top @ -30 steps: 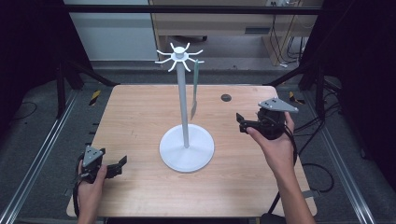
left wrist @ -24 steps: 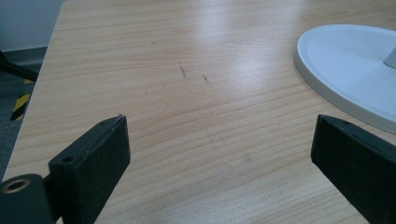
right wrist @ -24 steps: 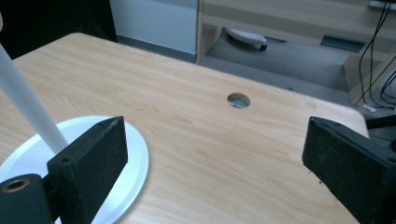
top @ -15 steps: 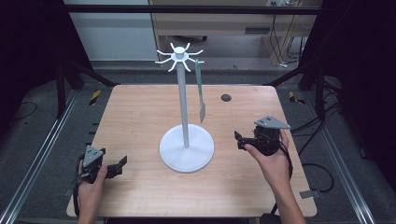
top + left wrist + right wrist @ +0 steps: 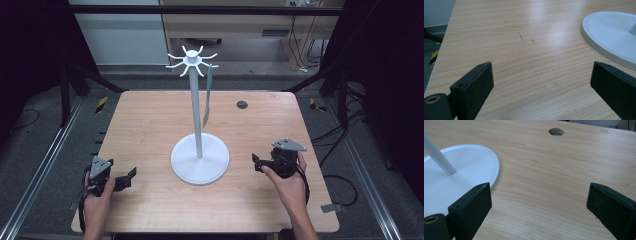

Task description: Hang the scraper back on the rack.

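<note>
Centre of the high view: a white stand (image 5: 199, 150) on the wooden worktop (image 5: 150, 125), a broad round base with a slim upright pole rising from its middle. At the top of the pole, in the upper centre of the frame, sits a crown of short curved hooks fanning outward. From one hook on the right side hangs a long, narrow grey-green utensil (image 5: 207, 95), dangling straight down beside the pole, its pale lower end well above the base. Its exact kind is too small to tell.

Down in the lower left of the high view, the left gripper (image 5: 131, 175) sits low over the worktop in the person's hand, pointing toward the stand's base but apart from it. In the left gripper view the two black fingers (image 5: 471, 87) stand wide apart, bare wood between them, nothing held; the rim of the white base curves in at the upper right of that frame.

Lower right of the high view, the right gripper (image 5: 256, 164) is near the base's right edge, not touching it. In the right gripper view its fingers (image 5: 470, 206) are also spread wide with nothing between them but wood grain; the base and the foot of the pole lie at the left, and a round hole (image 5: 556, 131) in the worktop shows at the top centre.
</note>
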Motion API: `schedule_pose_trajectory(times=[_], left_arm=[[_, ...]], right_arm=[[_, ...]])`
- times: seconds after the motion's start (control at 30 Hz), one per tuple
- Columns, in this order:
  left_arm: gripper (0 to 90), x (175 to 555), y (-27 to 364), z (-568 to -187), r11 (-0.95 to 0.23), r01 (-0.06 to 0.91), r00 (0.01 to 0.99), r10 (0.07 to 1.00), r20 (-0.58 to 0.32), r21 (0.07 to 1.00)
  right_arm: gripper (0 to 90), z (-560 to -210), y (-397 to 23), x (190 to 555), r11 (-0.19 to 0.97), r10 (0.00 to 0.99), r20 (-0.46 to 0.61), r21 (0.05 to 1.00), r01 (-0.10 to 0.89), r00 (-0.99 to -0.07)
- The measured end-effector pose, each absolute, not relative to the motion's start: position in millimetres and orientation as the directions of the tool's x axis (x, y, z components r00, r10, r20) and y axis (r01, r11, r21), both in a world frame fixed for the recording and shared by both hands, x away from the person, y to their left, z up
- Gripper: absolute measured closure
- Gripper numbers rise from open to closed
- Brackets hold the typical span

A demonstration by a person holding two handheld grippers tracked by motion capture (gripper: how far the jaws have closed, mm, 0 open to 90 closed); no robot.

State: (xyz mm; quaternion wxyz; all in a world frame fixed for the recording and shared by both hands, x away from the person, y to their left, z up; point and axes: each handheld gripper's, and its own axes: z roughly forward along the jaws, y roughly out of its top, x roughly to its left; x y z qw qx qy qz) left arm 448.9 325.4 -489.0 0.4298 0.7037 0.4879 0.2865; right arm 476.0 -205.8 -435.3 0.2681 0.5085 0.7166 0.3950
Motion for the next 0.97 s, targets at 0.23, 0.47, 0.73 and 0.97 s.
schedule_pose_trajectory(times=[0.23, 0.47, 0.73, 0.97], left_arm=[[4.2, 449, 325, -490, -0.161, 0.444, 0.364, 0.931, -0.013, 0.882], [4.0, 450, 325, -490, -0.167, 0.443, 0.363, 0.932, -0.005, 0.881], [4.0, 451, 324, -492, -0.17, 0.453, 0.362, 0.932, -0.006, 0.875], [3.7, 454, 322, -495, -0.183, 0.474, 0.368, 0.93, -0.005, 0.861]], right_arm=[[6.3, -455, -208, 479, 0.164, 0.949, 0.019, 0.824, 0.543, -0.316], [7.6, -473, -212, 483, 0.156, 0.961, 0.01, 0.802, 0.576, -0.275], [10.7, -488, -216, 483, 0.109, 0.98, 0.007, 0.817, 0.566, -0.199], [9.6, -496, -218, 482, 0.131, 0.979, -0.013, 0.804, 0.579, -0.202]])
